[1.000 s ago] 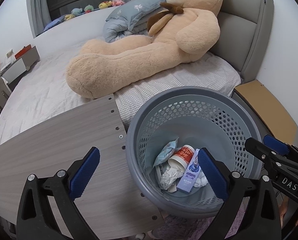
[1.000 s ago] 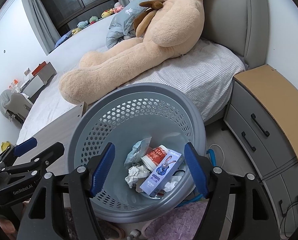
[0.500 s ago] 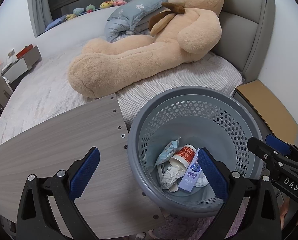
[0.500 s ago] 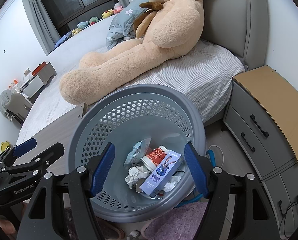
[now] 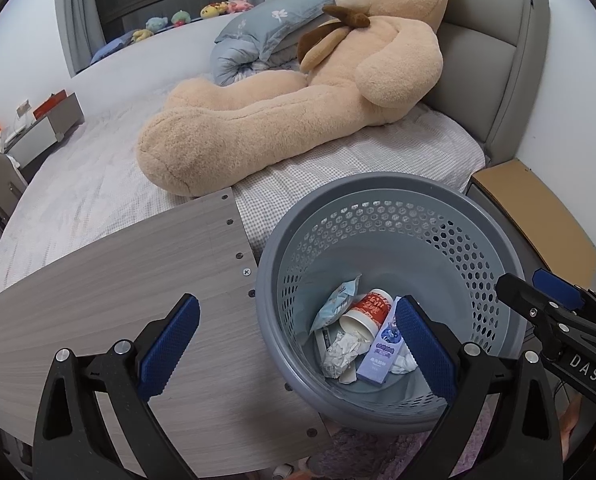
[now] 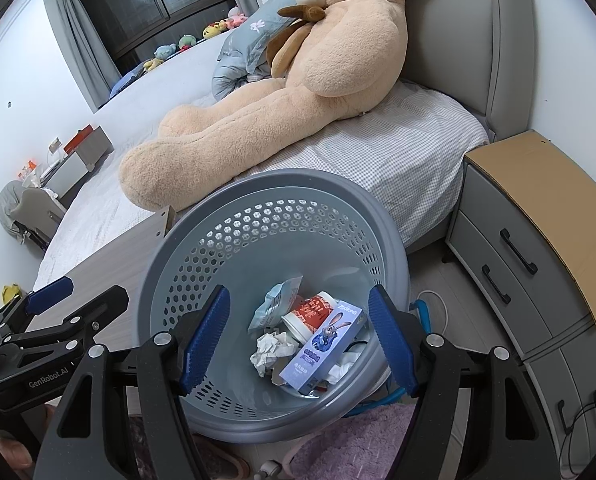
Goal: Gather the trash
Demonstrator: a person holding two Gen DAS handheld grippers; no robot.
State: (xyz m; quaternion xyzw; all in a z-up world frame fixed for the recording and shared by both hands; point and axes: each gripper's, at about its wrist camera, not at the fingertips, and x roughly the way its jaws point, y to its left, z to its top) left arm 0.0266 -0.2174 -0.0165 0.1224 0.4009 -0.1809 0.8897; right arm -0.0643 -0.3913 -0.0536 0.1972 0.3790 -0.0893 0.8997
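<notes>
Both the left gripper (image 5: 296, 344) and right gripper (image 6: 298, 340) gape empty above the bin (image 6: 202, 232), where the trash (image 6: 309, 336) already lies (cup, box, wrappers). A careless reach could tip the leaning bin and spill everything.

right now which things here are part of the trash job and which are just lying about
Job: bin; in it a cup, box, wrapper, crumpled paper; left gripper and right gripper, both open.

Lying about: bear, pillow, nightstand, board.
</notes>
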